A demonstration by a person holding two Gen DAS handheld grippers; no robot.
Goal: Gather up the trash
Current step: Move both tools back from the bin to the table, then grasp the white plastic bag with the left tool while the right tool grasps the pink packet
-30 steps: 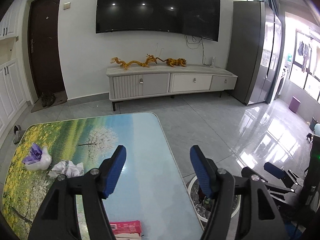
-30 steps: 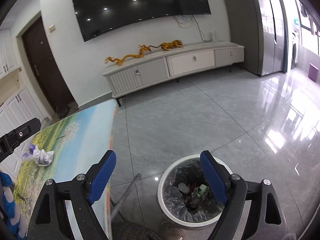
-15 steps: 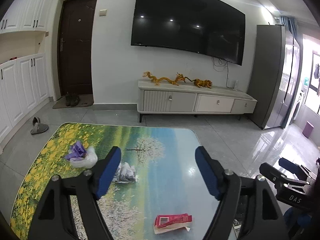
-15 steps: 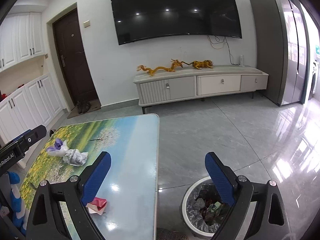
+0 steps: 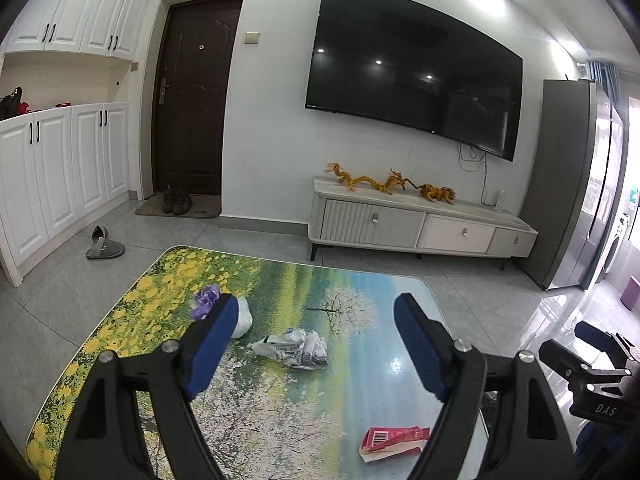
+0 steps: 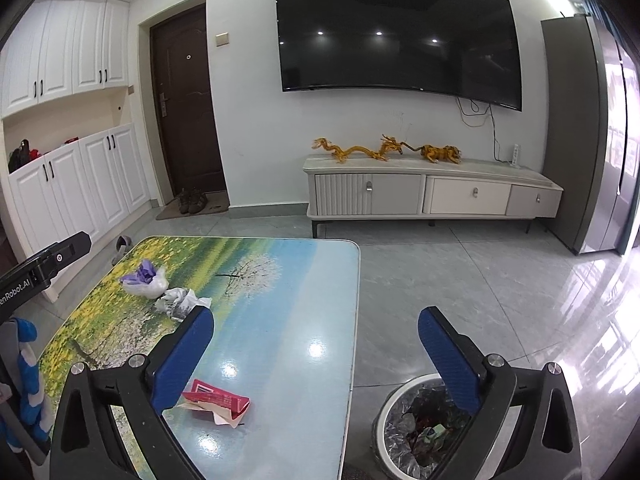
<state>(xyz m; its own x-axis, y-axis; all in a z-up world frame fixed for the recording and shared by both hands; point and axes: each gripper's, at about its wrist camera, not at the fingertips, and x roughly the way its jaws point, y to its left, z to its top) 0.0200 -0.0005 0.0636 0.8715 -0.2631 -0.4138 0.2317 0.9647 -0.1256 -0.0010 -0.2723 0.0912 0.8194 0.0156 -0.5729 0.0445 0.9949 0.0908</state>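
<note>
- Both tools are empty. The left tool [image 5: 312,344] stands wide above the tabletop [image 5: 360,292]; the right tool [image 6: 314,354] has its jaws widening to their fullest, with nothing between them.
- Three pieces of trash lie on the tabletop: a red wrapper [image 6: 216,400] nearest, a crumpled printed wrapper [image 5: 294,346] mid-table, and a white bag with purple scraps [image 6: 144,280] farther left.
- The red wrapper lies flat, so a tool may skid over it or push it off the near edge.
- The crumpled wrapper and bag lie close together; a careless pinch could drag both.
- The bin [image 6: 420,428] sits on the floor right of the tabletop; a light scrap let go early could drift past its rim.
</note>
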